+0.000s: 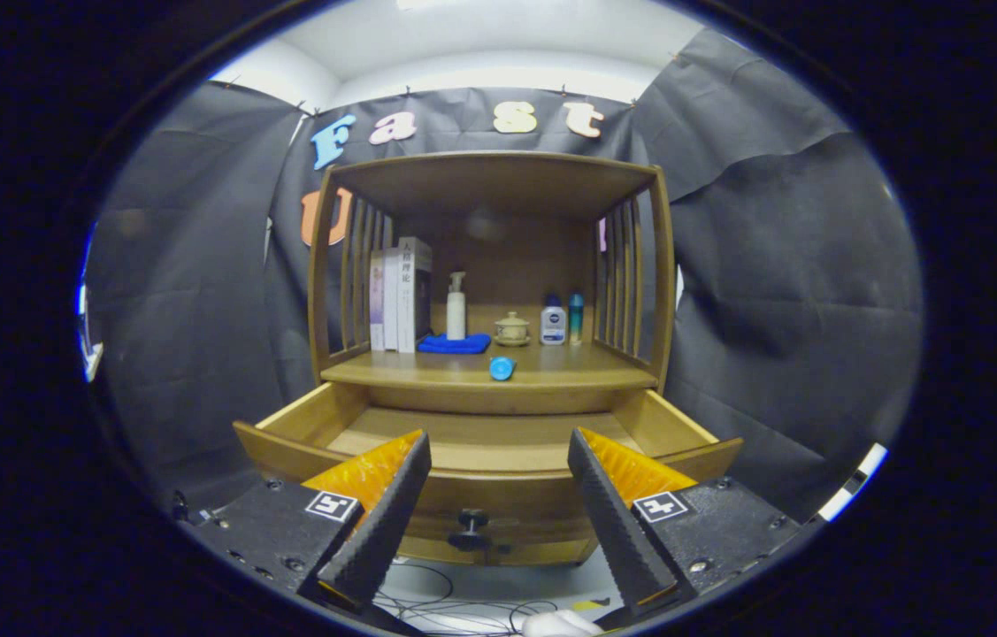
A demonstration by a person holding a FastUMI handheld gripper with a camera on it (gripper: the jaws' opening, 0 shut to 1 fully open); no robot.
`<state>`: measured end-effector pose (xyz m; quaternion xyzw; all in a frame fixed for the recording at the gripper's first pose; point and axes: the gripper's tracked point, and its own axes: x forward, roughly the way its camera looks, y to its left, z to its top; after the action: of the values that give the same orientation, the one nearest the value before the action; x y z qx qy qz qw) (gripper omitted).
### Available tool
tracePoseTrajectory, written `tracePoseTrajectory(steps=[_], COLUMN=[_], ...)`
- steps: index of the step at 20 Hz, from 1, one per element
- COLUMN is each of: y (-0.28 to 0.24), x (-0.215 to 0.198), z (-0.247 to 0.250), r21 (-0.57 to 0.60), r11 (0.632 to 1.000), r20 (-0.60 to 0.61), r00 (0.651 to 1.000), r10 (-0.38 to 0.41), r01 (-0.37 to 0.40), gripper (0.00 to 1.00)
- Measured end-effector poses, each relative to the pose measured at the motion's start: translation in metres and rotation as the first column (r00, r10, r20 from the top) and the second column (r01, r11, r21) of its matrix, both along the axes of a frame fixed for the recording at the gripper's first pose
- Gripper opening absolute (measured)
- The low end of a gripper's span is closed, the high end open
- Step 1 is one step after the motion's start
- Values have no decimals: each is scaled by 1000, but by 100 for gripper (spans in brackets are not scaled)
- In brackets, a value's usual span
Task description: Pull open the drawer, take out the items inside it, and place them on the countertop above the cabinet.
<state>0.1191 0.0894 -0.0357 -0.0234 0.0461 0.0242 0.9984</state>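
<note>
Gripper (498,451) fingers spread wide, holding nothing | drawer (480,442) pulled out just ahead, its knob (471,528) between the fingers | blue item (502,368) lies on the countertop (569,376) above

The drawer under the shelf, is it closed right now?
No. The drawer stands pulled out toward the open gripper, its bare wooden floor showing, with its dark knob between the fingers.

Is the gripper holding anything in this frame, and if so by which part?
Nothing is held. The gripper has its jaws wide apart and bare, in front of the open drawer, above its knob.
</note>
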Motion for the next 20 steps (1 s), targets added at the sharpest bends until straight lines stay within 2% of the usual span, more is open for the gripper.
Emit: tracePoseTrajectory(steps=[2,10,12,20], y=[2,14,14,12], x=[5,38,40,56], z=[-18,-79,-79,-83], r21=[-21,16,18,4], r11=[1000,1000,999,1000], r20=[-11,-116,-96,-52], r00=[1000,993,995,999], r10=[-1,-13,-34,-13], r01=[0,15,36,13], gripper=[98,98,99,98])
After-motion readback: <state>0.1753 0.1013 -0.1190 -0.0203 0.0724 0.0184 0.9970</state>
